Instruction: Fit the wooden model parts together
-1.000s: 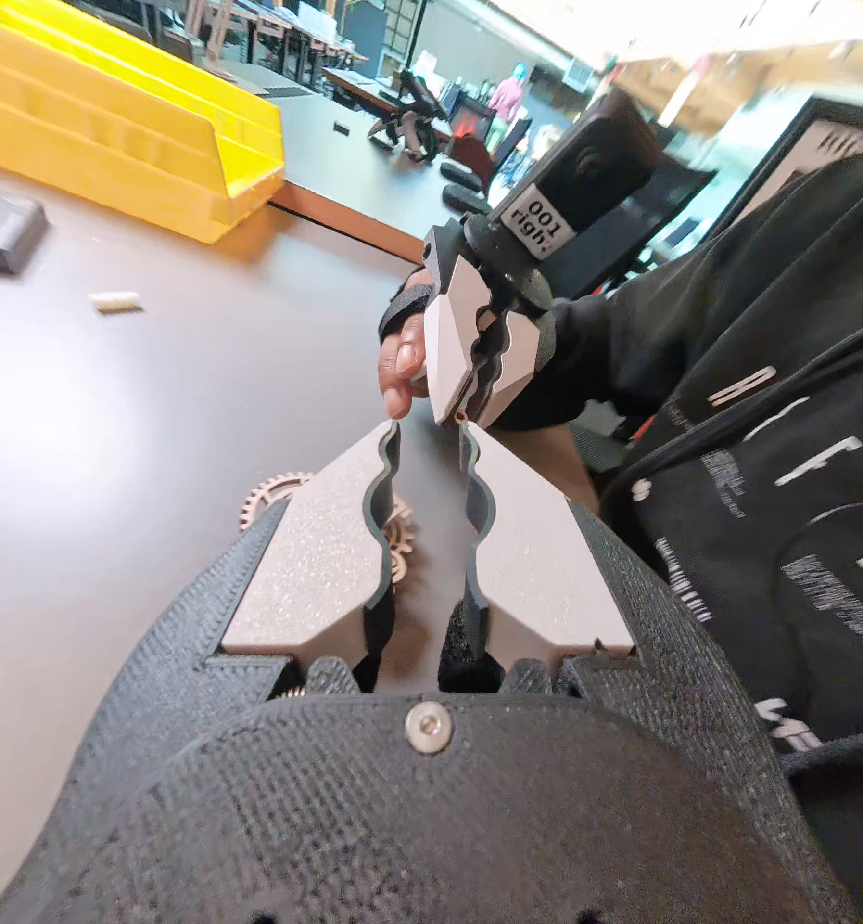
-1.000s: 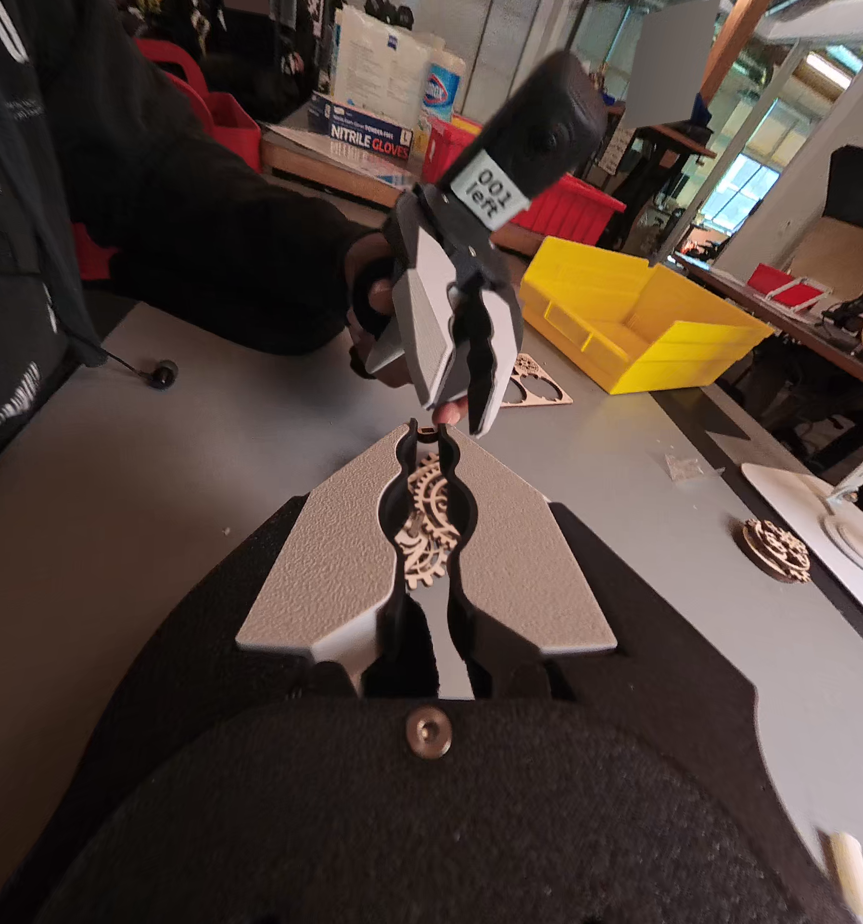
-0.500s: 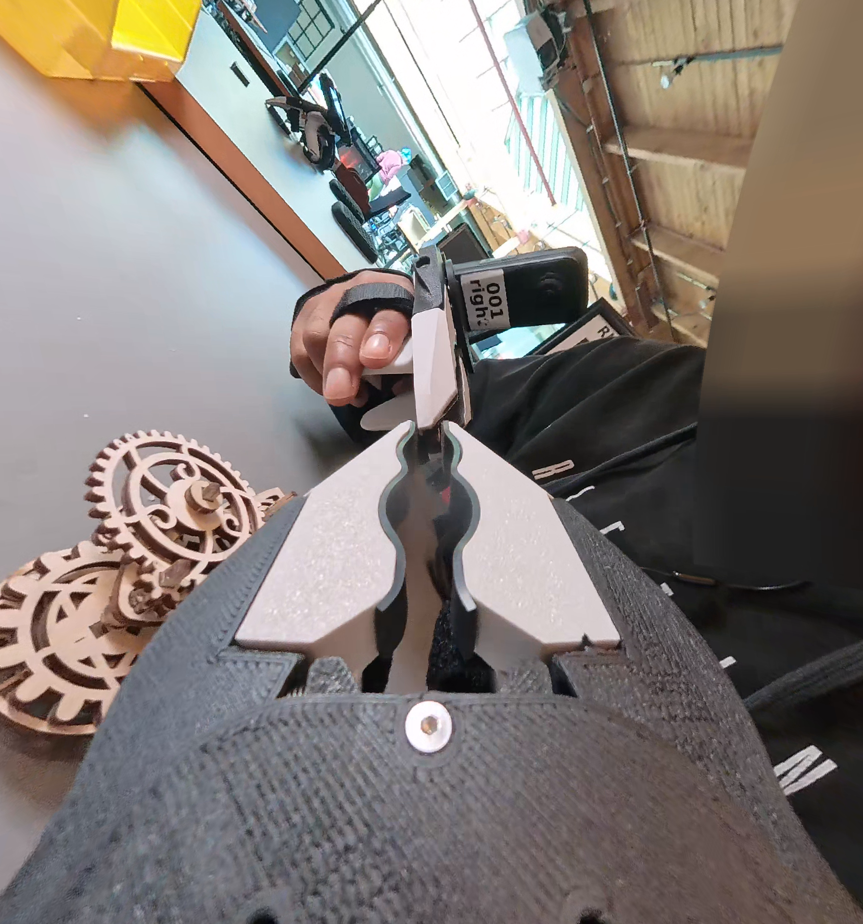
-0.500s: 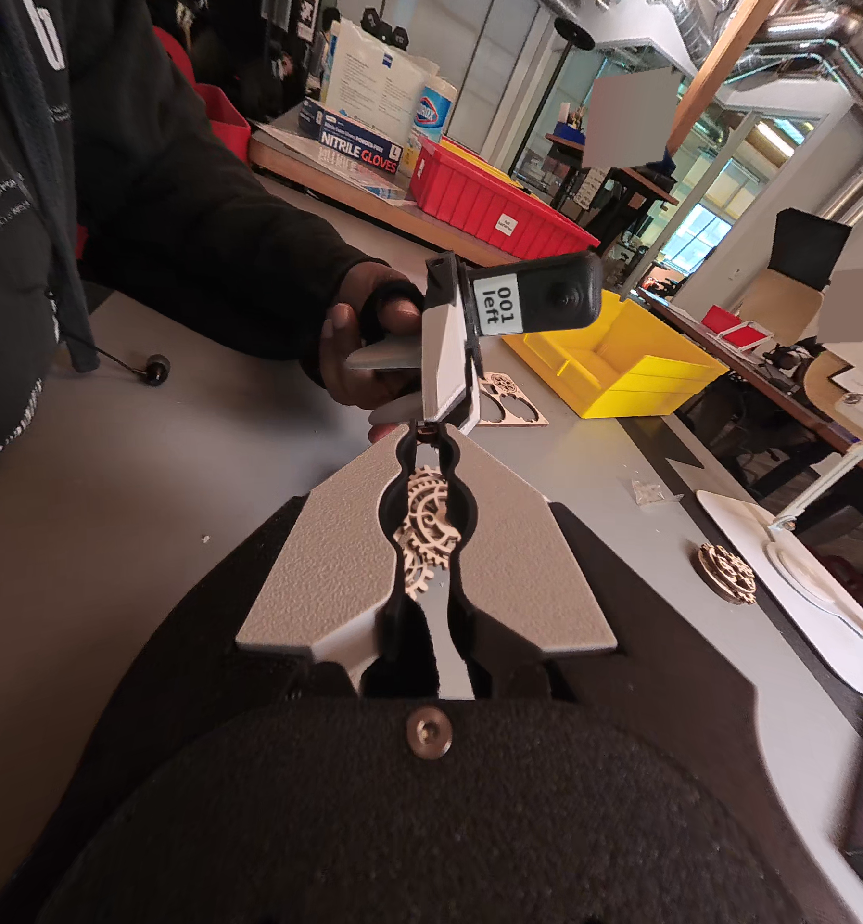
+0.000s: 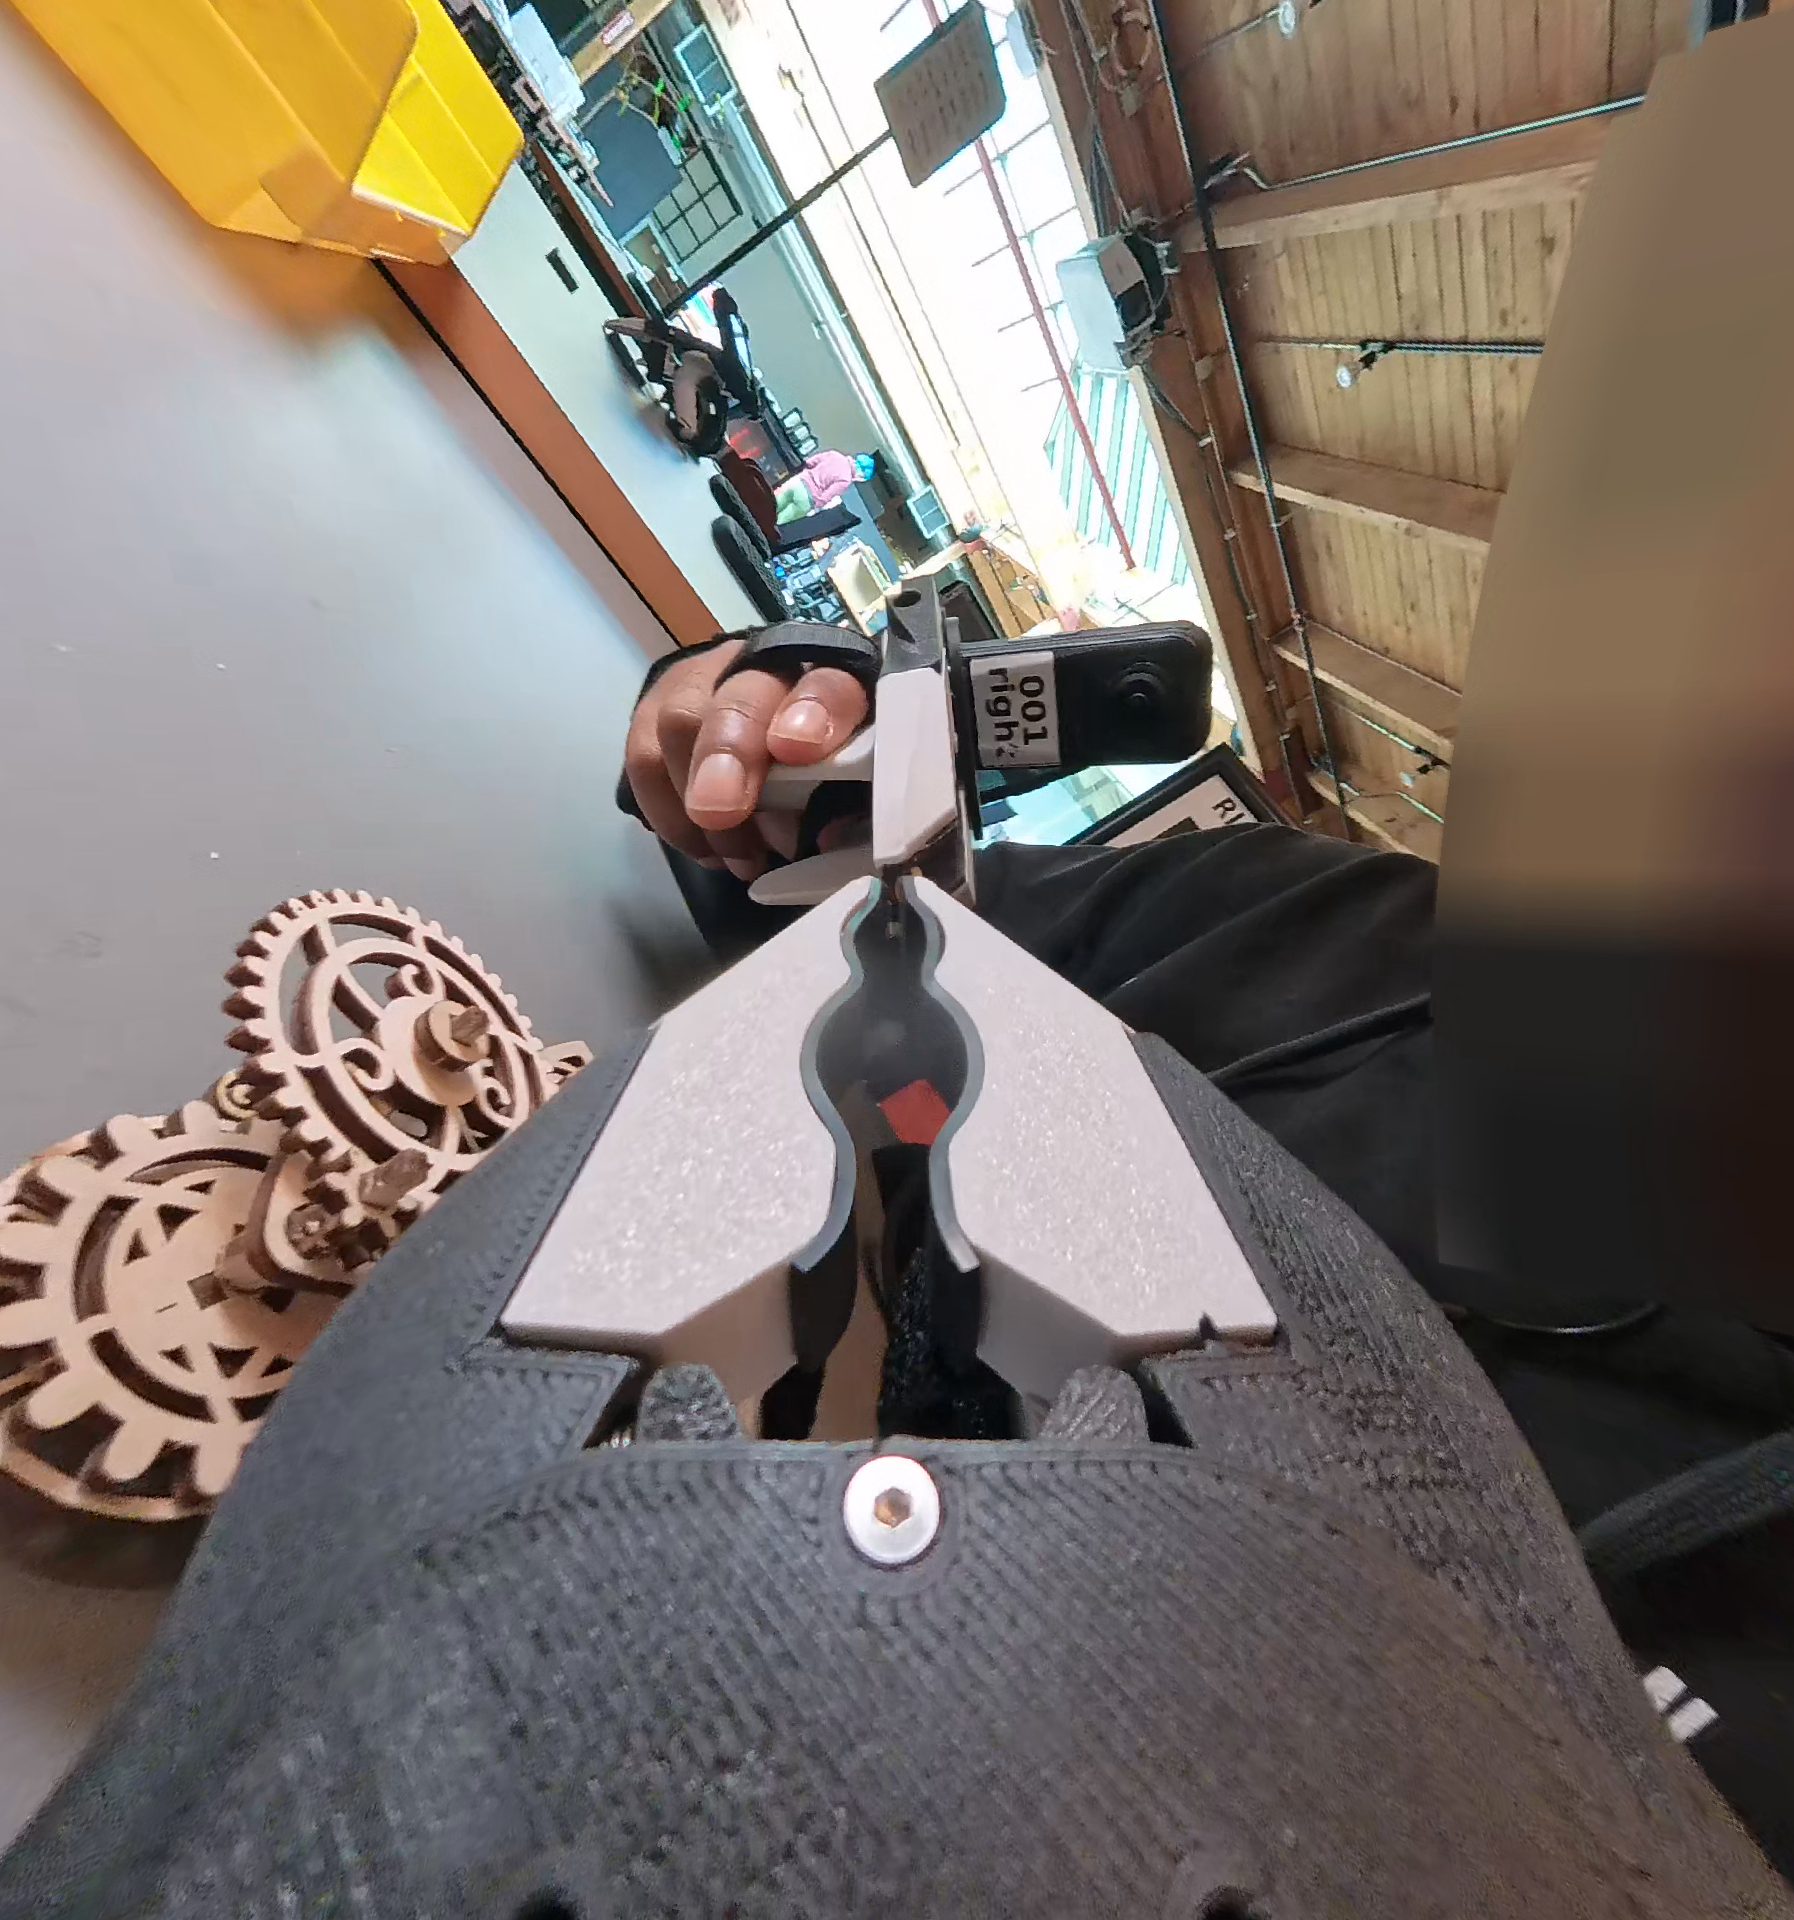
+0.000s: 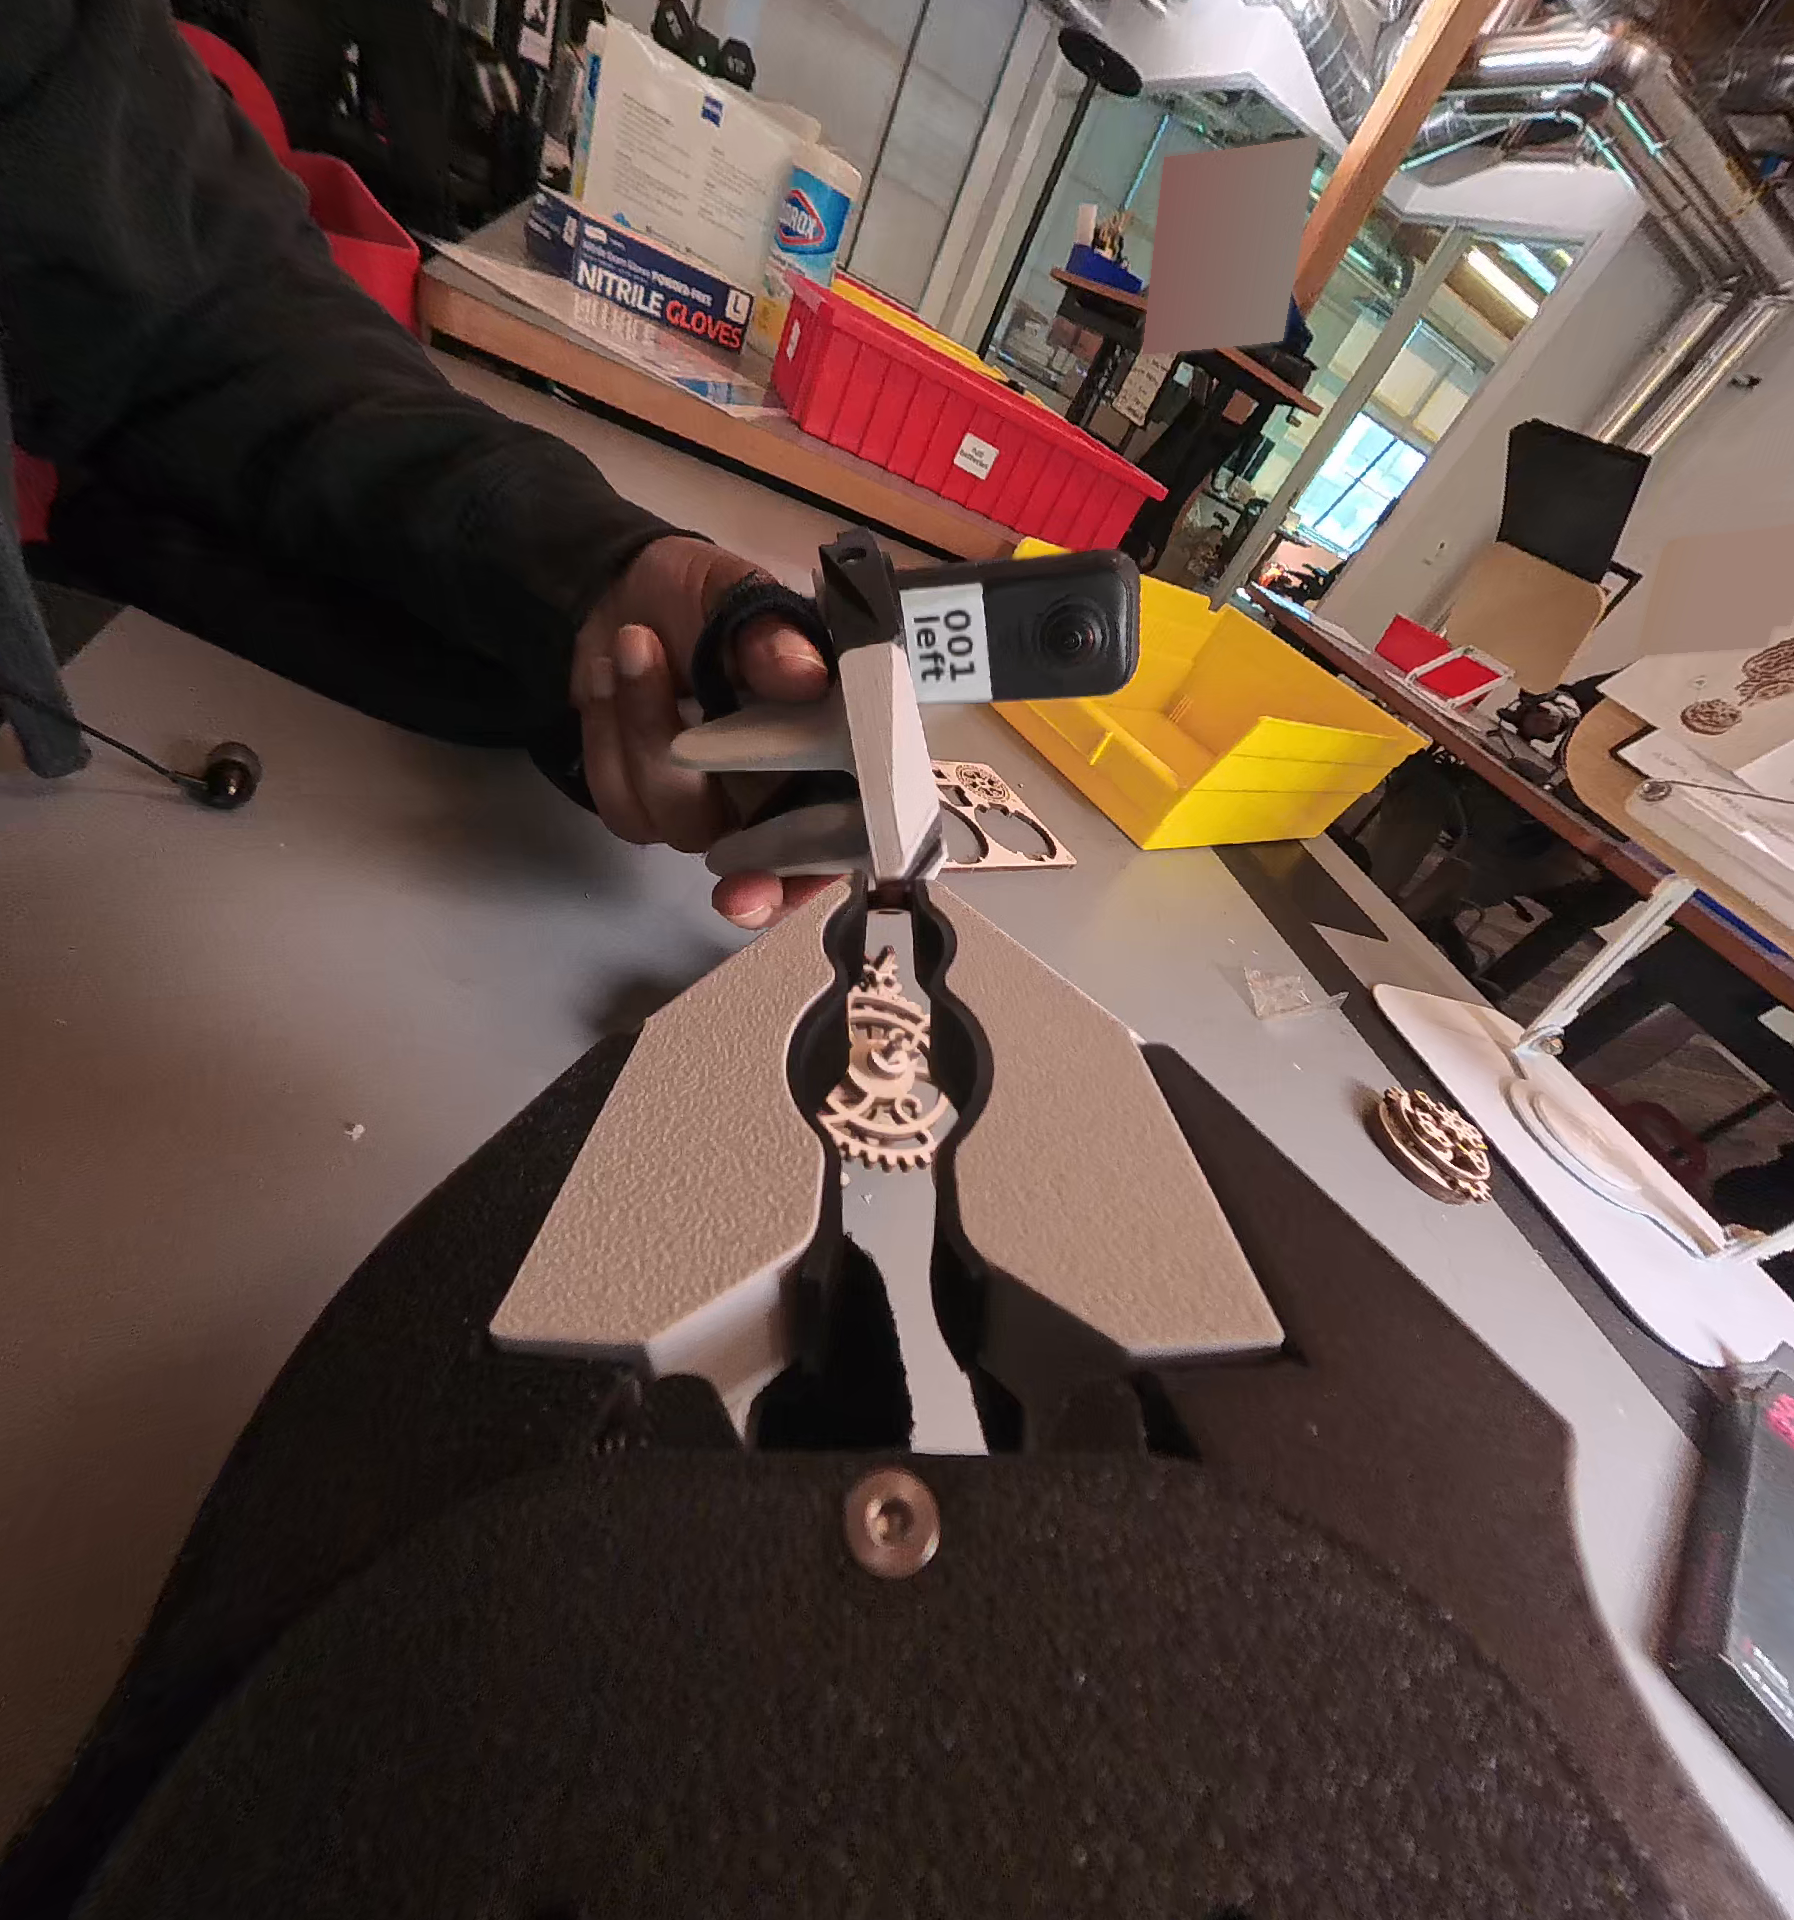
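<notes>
- Small brown wooden piece (image 6: pixel 885 900): sits at centre frame in the right wrist view, at the very tips of the right gripper (image 6: pixel 885 916). The jaws stand narrow and the pads appear to press on it from both sides.
- Left gripper (image 5: pixel 895 914): jaws drawn together at the tips, which meet the right gripper's tips. A small dark speck shows there, but whether it is gripped cannot be told.
- Gear assembly (image 5: pixel 249 1153): lies on the grey table (image 5: pixel 197 623) at lower left of the left wrist view, just beside the left gripper's body. Nothing holds it.
- Handling, as judged: the wood is thin, light and stiff. The fretted spokes and fine teeth look fragile, so take hold at the hubs or solid rims. The small piece could twist or slip out of the tips under side load.
- Surroundings: a punched-out wooden sheet (image 6: pixel 997 821) lies beyond the grippers, a yellow bin (image 6: pixel 1215 717) sits at mid right, and a second gear piece (image 6: pixel 1433 1143) lies well apart at right.
</notes>
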The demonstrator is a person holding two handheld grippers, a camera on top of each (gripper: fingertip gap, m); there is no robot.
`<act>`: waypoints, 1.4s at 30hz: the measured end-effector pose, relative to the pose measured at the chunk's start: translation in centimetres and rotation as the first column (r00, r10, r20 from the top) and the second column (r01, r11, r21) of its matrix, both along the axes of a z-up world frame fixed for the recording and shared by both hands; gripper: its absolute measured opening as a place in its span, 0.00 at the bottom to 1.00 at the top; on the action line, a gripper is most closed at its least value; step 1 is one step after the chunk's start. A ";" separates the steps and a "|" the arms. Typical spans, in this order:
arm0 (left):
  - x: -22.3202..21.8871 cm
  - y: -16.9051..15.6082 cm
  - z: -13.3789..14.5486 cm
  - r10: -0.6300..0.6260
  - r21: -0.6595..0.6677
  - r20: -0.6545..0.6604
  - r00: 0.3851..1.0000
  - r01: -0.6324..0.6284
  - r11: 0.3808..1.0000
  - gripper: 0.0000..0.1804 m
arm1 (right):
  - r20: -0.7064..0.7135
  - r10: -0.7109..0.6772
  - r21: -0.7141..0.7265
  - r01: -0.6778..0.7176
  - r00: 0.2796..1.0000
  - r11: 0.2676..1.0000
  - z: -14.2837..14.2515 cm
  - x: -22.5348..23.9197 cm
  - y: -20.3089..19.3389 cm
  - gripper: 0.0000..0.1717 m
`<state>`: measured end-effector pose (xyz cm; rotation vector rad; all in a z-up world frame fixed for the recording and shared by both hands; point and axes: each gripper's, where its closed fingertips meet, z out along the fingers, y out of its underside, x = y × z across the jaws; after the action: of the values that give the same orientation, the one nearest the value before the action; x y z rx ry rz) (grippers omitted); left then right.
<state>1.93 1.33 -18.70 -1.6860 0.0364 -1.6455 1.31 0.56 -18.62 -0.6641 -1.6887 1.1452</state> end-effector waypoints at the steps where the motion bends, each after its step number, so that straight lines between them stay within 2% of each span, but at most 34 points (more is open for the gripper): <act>1: 0.2 -0.2 0.2 -0.020 -0.005 0.022 1.000 0.020 1.000 0.02 | -0.003 0.006 -0.006 -0.006 1.000 1.000 0.1 0.0 -0.1 0.04; 8: 0.8 -0.8 0.8 -0.085 -0.017 0.113 0.990 0.088 0.996 0.01 | -0.016 0.055 -0.068 -0.056 0.998 0.996 0.7 0.4 -0.8 0.04; 18: -0.3 0.4 0.4 0.030 -0.051 0.115 0.993 -0.025 0.998 0.00 | -0.008 0.014 -0.066 -0.014 1.000 0.998 0.5 0.2 0.1 0.04; 20: -0.1 0.2 0.5 0.010 -0.055 0.139 0.990 -0.002 0.998 0.00 | -0.009 0.016 -0.073 -0.017 1.000 0.997 0.6 0.2 0.1 0.04; 23: 0.8 -0.5 1.1 -0.054 -0.040 0.176 0.983 0.062 0.997 0.08 | -0.015 0.030 -0.093 -0.031 0.999 0.995 0.8 0.3 -0.1 0.04; 27: 1.0 -0.6 1.2 -0.069 -0.043 0.194 0.978 0.079 0.996 0.04 | -0.017 0.045 -0.097 -0.047 0.999 0.994 0.9 0.4 -0.5 0.04; 36: 0.5 0.0 0.8 -0.008 -0.045 0.165 0.986 0.016 0.999 0.01 | -0.002 0.010 -0.074 -0.010 1.000 0.997 0.5 0.1 0.2 0.04; 42: -0.1 0.8 0.7 0.080 -0.064 0.182 0.980 -0.069 0.996 0.01 | 0.019 -0.056 -0.075 0.058 0.998 0.996 0.4 -0.5 1.1 0.04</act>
<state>1.78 2.10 -17.96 -1.5506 -0.1639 -1.7531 0.82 1.61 -18.24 -0.7665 -1.6369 1.1706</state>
